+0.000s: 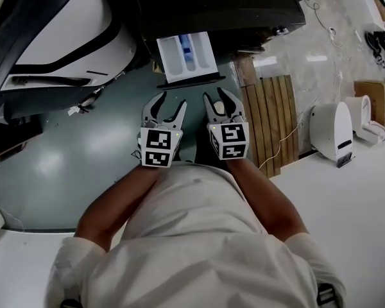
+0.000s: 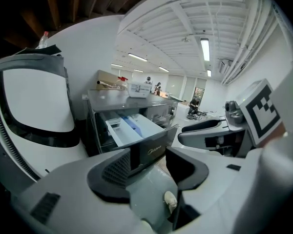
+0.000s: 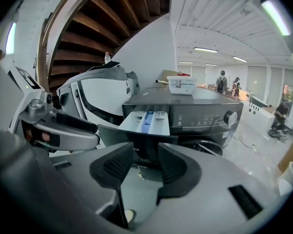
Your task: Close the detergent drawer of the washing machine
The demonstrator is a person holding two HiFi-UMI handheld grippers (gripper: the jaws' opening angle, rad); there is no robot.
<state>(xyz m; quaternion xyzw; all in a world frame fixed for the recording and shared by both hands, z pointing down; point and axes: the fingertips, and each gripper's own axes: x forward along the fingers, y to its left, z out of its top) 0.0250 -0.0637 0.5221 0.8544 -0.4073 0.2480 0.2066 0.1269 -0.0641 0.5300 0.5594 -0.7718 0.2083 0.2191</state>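
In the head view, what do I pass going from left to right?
Large white-and-black curved shell → open white plastic detergent drawer with blue insert → brown slatted wooden board → small white rounded appliance → brown cardboard box.

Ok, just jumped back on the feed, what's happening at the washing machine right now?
A person stands facing the washing machine with a gripper in each hand. Its detergent drawer is pulled out, white compartments with a blue insert showing. The left gripper and right gripper are side by side just in front of the drawer's dark front panel, both with jaws apart and nothing held. Neither seems to touch the drawer, so the push to close it has not begun.
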